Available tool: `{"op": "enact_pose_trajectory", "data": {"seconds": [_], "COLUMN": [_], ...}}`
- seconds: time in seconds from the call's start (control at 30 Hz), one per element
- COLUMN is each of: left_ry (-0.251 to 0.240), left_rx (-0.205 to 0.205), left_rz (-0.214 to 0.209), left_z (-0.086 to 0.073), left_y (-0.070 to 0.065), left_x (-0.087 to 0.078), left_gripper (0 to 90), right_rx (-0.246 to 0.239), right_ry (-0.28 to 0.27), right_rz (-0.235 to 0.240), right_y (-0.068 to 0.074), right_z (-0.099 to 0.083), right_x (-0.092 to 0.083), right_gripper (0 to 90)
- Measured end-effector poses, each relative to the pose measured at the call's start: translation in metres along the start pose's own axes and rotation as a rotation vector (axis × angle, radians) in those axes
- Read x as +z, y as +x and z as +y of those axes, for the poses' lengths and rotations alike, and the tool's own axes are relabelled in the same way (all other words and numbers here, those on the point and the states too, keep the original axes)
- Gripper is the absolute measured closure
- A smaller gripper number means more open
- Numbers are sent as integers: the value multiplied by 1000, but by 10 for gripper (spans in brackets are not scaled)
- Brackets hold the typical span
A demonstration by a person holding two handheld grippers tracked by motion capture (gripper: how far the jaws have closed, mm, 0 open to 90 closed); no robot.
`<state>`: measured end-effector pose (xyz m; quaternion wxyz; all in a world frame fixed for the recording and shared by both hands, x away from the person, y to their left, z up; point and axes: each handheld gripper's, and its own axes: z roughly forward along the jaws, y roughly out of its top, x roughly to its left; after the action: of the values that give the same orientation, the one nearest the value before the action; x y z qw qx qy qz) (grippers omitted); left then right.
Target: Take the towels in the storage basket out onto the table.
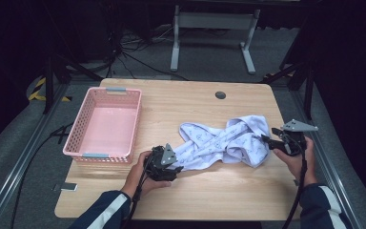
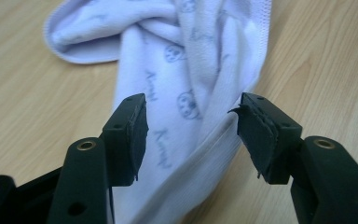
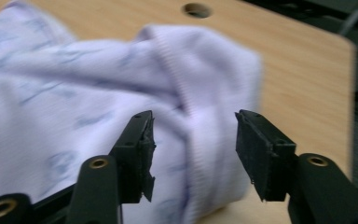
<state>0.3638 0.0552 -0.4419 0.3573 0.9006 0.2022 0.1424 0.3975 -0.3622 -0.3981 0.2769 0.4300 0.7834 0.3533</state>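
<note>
A crumpled white garment [image 1: 226, 140] with small blue prints lies across the middle of the wooden table [image 1: 195, 195]. My left gripper [image 1: 174, 164] sits at its lower left end, open, with the twisted cloth [image 2: 186, 93] running between the jaws. At the garment's right end my right gripper [image 1: 267, 140] is open too, its jaws standing either side of a hemmed fold [image 3: 200, 116]. In the left gripper view the left gripper [image 2: 191, 126] has its pads clear of the fabric. The right gripper [image 3: 193, 144] looks over blurred cloth.
An empty pink plastic basket [image 1: 83, 131] stands at the table's left side. A round cable hole [image 1: 220, 95] is near the far edge. Beyond the table are a white frame's legs [image 1: 214, 38] and cables on the grey floor.
</note>
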Motion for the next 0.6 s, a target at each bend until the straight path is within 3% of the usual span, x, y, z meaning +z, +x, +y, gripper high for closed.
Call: {"op": "enact_pose_trajectory", "data": {"seconds": [0.03,0.1,0.17,0.2,0.23,0.27,0.3,0.33,0.37,0.4,0.43,0.47,0.5,0.53,0.6], "left_ry": [6,22,58,79,72,84,84,86,86,94,107,114,115,107,92], "left_rx": [15,32,46,67,69,59,59,85,85,105,108,110,115,109,97], "left_rz": [-4,3,-22,-3,-15,-56,-56,-43,-43,-44,-54,-54,-37,-19,-11], "left_z": [1,3,7,8,8,9,9,10,10,9,9,8,7,6,5], "left_y": [-1,-4,-6,-8,-8,-7,-7,-8,-8,-7,-6,-5,-4,-4,-2], "left_x": [4,9,24,29,32,32,32,32,32,31,29,28,25,22,10], "left_gripper": [421,410,407,411,430,497,546,588,678,678,743,809,809,821,823], "right_rx": [-12,-45,-59,-57,-29,-4,16,18,22,22,51,40,40,7,-9], "right_ry": [22,67,100,123,122,118,121,124,119,119,114,101,101,99,97], "right_rz": [18,-11,-25,-46,-50,-48,-43,-30,3,3,27,35,35,-23,-34], "right_y": [6,13,15,11,8,4,0,-3,-6,-6,-8,-9,-9,-8,-8], "right_z": [-2,-7,-13,-17,-20,-22,-25,-26,-28,-28,-29,-29,-29,-26,-25], "right_x": [1,7,15,19,22,25,28,30,31,31,33,32,32,28,26], "right_gripper": [495,483,452,442,432,413,416,451,489,489,542,713,713,782,787]}}
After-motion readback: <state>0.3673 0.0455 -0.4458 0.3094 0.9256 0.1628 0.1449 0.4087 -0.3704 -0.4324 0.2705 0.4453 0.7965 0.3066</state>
